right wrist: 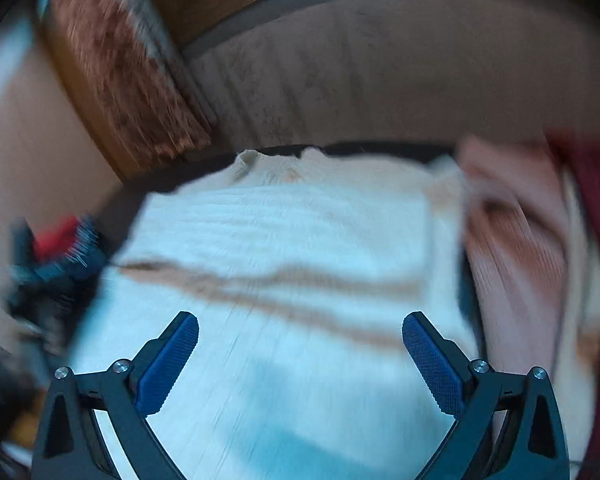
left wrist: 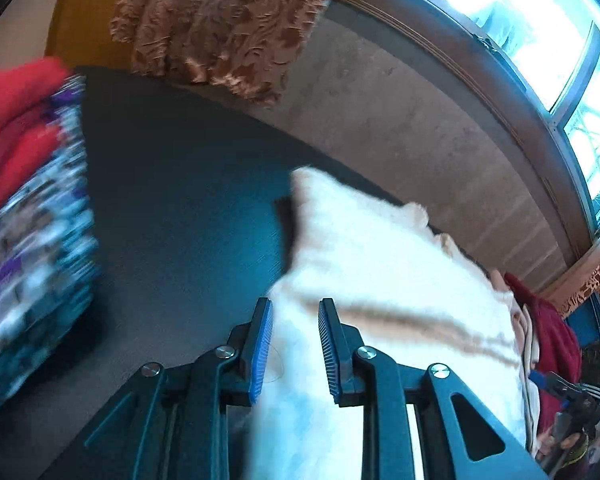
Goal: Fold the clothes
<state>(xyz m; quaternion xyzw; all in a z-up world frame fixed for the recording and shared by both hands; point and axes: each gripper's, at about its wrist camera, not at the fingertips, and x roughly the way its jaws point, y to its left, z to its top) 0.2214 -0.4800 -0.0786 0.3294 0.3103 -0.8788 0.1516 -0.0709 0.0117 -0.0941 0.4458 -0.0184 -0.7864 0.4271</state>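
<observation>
Left tool (left wrist: 295, 344) pinches the white sweater (left wrist: 380, 264) over the dark surface (left wrist: 180, 200); right tool (right wrist: 300, 356) hovers spread wide above it; pink garment (right wrist: 512, 232) alongside.

It was a lived-in home room: patterned brown curtains (left wrist: 220, 20) hung by a bright window (left wrist: 520, 28), clothes piled on a dark table (left wrist: 172, 200).
</observation>
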